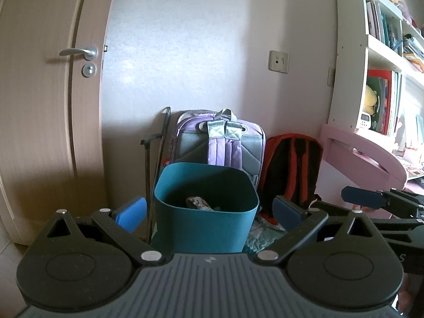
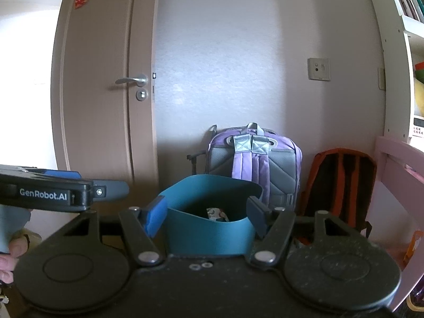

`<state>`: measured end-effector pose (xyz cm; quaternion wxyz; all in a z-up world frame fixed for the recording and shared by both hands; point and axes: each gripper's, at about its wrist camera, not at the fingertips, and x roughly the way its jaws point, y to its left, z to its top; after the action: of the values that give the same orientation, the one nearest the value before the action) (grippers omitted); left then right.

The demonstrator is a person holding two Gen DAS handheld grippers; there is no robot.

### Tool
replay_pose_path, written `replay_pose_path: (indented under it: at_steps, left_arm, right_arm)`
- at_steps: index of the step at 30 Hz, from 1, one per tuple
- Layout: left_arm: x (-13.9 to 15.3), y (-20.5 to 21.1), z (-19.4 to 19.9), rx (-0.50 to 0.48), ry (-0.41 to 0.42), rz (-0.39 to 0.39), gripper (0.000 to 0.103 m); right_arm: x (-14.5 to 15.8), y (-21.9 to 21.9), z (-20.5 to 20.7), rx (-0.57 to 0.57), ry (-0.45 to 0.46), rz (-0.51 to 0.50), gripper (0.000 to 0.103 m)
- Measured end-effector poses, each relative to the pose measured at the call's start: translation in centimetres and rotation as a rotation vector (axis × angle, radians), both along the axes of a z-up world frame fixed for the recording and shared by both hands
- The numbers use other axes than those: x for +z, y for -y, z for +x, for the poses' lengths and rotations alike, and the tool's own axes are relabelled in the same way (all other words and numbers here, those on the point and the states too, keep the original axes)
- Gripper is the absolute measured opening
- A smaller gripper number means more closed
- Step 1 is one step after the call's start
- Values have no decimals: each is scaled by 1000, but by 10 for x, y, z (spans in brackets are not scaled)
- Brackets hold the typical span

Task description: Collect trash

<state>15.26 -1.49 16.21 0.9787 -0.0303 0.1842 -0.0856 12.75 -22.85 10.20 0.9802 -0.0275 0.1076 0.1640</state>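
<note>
A teal bin (image 1: 204, 228) stands on the floor straight ahead, also in the right wrist view (image 2: 209, 235). A crumpled patterned wrapper (image 1: 198, 202) lies inside it (image 2: 216, 213). My left gripper (image 1: 209, 209) is open, its blue pads wide apart and short of the bin, holding nothing. My right gripper (image 2: 206, 217) is open too; the bin shows in the gap between its pads, and nothing is gripped. One right finger (image 1: 363, 198) shows well to the right of the bin. The left gripper (image 2: 63, 192) reaches in from the left edge of the right wrist view.
A purple backpack (image 1: 220, 143) and a red and black backpack (image 1: 291, 169) lean on the wall behind the bin. A door (image 1: 47, 106) is at the left. A bookshelf (image 1: 352, 53) and a pink desk (image 1: 357, 148) are at the right. A hand (image 2: 10, 251) holds the left gripper.
</note>
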Motion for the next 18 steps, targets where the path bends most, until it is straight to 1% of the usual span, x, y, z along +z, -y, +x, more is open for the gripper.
replay_pose_path:
  at_steps: [4, 11, 18]
  left_arm:
    - [3, 0, 0, -1, 3, -6, 102]
    - [9, 8, -2, -14, 28, 6, 102]
    - [12, 13, 2, -23, 32, 6, 102]
  right_arm:
    - [2, 0, -2, -1, 4, 1, 66]
    - [5, 0, -4, 0, 12, -1, 66]
    - [7, 3, -4, -14, 16, 9, 67]
